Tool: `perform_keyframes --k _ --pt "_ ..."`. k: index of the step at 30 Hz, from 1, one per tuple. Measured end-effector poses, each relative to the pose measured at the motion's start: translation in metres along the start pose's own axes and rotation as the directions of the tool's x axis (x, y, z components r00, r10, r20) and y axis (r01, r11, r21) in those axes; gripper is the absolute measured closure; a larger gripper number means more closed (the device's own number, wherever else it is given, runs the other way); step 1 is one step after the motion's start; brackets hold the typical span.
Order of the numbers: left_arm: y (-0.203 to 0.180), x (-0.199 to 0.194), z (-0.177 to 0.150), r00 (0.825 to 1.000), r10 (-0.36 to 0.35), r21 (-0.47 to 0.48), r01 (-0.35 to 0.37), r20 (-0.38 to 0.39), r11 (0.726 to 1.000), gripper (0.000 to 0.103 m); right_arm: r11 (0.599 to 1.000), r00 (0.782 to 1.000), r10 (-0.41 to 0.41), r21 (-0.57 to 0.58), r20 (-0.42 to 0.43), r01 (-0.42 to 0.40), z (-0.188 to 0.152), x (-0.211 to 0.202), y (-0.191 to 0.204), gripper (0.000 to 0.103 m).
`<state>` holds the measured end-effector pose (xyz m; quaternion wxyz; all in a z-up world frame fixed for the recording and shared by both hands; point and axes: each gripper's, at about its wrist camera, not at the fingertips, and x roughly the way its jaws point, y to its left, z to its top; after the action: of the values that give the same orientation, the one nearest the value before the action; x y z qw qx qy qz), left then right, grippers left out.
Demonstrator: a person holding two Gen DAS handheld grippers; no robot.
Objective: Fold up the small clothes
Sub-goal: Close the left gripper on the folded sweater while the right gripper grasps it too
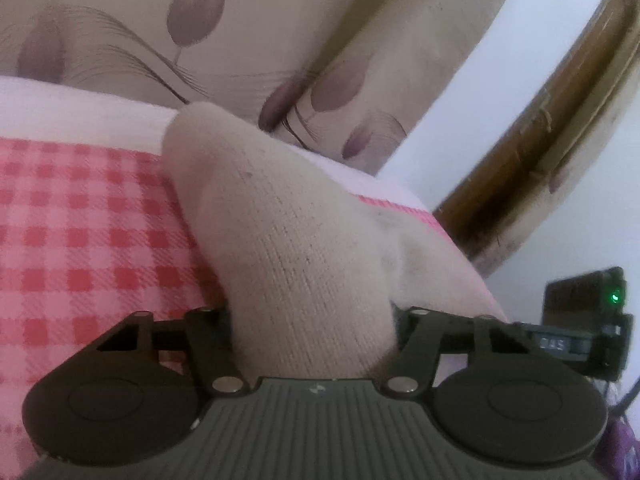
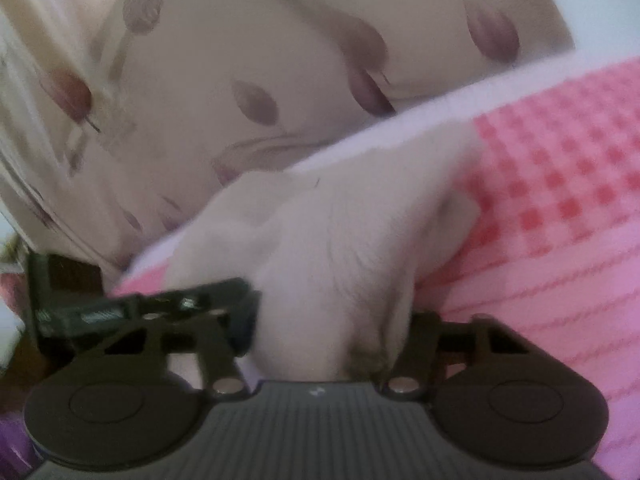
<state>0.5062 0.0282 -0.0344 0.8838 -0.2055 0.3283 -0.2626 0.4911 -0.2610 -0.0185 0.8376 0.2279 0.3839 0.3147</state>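
Observation:
A cream knitted sock point(image 1: 280, 208) lies over a pink and red checked bedsheet point(image 1: 80, 220). Its near end fills the gap of my left gripper point(image 1: 314, 320), whose jaws press on it from both sides; the fingertips are hidden by the fabric. In the right wrist view, pale fabric point(image 2: 340, 232) of the same kind bunches with creases running into my right gripper point(image 2: 332, 320), which is shut on it. The right gripper's body point(image 1: 584, 320), with a green light, shows beside the sock at the right edge of the left wrist view. The left gripper point(image 2: 140, 308) shows blurred at the left in the right wrist view.
Beige fabric with a purple leaf print point(image 1: 200, 40) rises behind the bed. A curved brown wooden frame point(image 1: 540, 140) and a white wall point(image 1: 460, 120) stand to the right. The checked sheet point(image 2: 560, 200) spreads out to the right of the right gripper.

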Motion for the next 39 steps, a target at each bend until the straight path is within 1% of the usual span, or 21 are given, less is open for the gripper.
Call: perform_keyframes --k 2,4,6,11,12,18,22,26,30,39 --pt "-0.009 -0.013 -0.004 0.999 0.028 0.032 -0.029 0.025 0.999 0.047 1.000 0.999 0.017 -0.021 0.031 -0.016 -0.003 -0.006 0.014 0.050" --pt "-0.016 -0.031 -0.005 0.998 0.039 0.036 -0.041 0.048 0.998 0.048 0.999 0.997 0.047 -0.018 0.057 -0.046 -0.006 -0.013 0.029 0.052" --pt "-0.022 -0.054 -0.005 0.996 0.051 0.042 -0.054 0.076 0.998 0.048 0.998 0.996 0.054 -0.027 0.070 -0.052 -0.010 -0.018 0.045 0.052" --pt "-0.033 -0.123 -0.010 0.990 0.086 0.057 -0.093 0.110 0.994 0.048 0.992 0.988 0.127 -0.009 0.090 -0.127 -0.025 -0.032 0.086 0.052" --pt "-0.035 -0.136 -0.013 0.989 0.096 0.063 -0.104 0.114 0.993 0.048 0.989 0.985 0.147 -0.006 0.092 -0.147 -0.030 -0.034 0.097 0.052" --pt "-0.041 -0.209 -0.039 0.976 0.166 0.086 -0.179 0.140 0.980 0.049 0.977 0.974 0.212 -0.014 0.080 -0.211 -0.065 -0.040 0.144 0.052" --pt "-0.040 -0.245 -0.060 0.967 0.201 0.088 -0.217 0.157 0.972 0.048 0.971 0.970 0.238 -0.031 0.058 -0.236 -0.087 -0.044 0.170 0.052" --pt "-0.037 -0.270 -0.074 0.961 0.222 0.071 -0.236 0.163 0.969 0.048 0.968 0.967 0.252 -0.034 0.045 -0.250 -0.102 -0.045 0.188 0.052" --pt "-0.036 -0.286 -0.086 0.957 0.240 0.071 -0.253 0.160 0.965 0.048 0.966 0.966 0.256 -0.024 0.036 -0.256 -0.119 -0.047 0.198 0.052" --pt "-0.040 -0.295 -0.099 0.948 0.274 0.106 -0.293 0.162 0.950 0.048 0.968 0.968 0.250 0.008 0.029 -0.250 -0.139 -0.045 0.209 0.052"
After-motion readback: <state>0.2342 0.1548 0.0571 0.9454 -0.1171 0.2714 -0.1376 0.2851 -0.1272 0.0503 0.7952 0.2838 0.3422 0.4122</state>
